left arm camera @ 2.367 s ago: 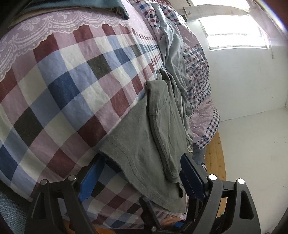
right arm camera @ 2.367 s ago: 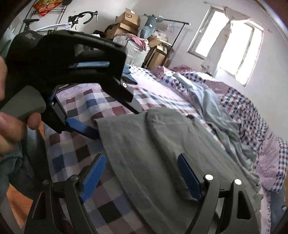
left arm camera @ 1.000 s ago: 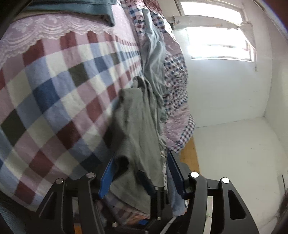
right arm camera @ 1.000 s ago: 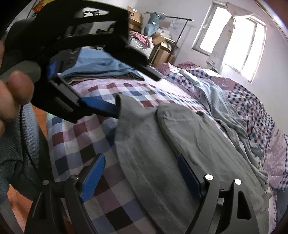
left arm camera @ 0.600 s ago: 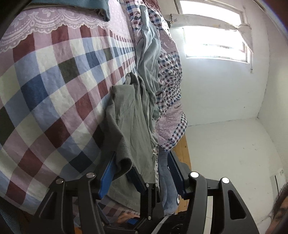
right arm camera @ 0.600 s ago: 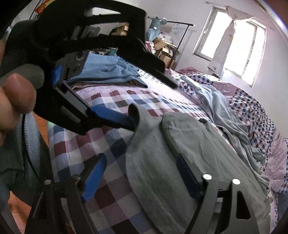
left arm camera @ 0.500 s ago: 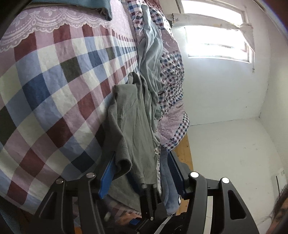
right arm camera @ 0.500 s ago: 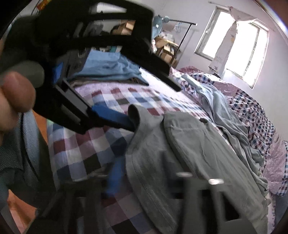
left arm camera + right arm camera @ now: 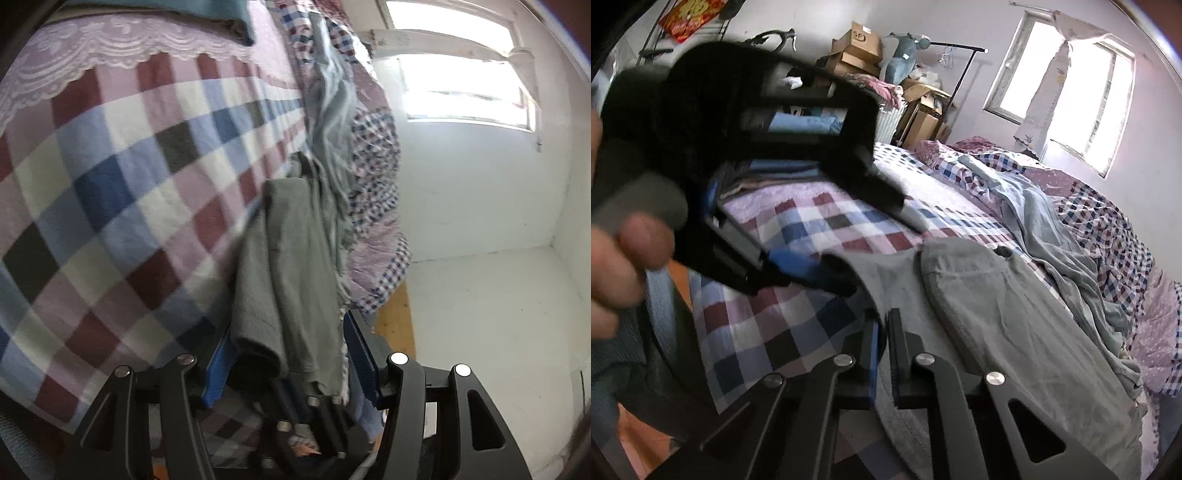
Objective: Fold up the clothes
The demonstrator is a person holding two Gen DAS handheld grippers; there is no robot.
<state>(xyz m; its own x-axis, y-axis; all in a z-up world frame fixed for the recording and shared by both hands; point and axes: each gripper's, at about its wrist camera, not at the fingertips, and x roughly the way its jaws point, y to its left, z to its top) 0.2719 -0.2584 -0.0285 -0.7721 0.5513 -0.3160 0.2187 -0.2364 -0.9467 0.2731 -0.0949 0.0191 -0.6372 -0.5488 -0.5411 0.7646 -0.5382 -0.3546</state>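
I have the grey shirt (image 9: pixel 1015 314) on the checked bed (image 9: pixel 798 325), both tools clamped on its near hem: right tool (image 9: pixel 882 354) and left tool (image 9: pixel 291 365). Next, I judge, carry that edge across evenly.

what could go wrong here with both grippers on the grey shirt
The right hand-held gripper pinches only the near hem of the grey shirt, so a pull may slip it free. The left hand-held gripper holds a bunched corner, so the fold may come out uneven. The light blue garment lies against the shirt and may drag along.
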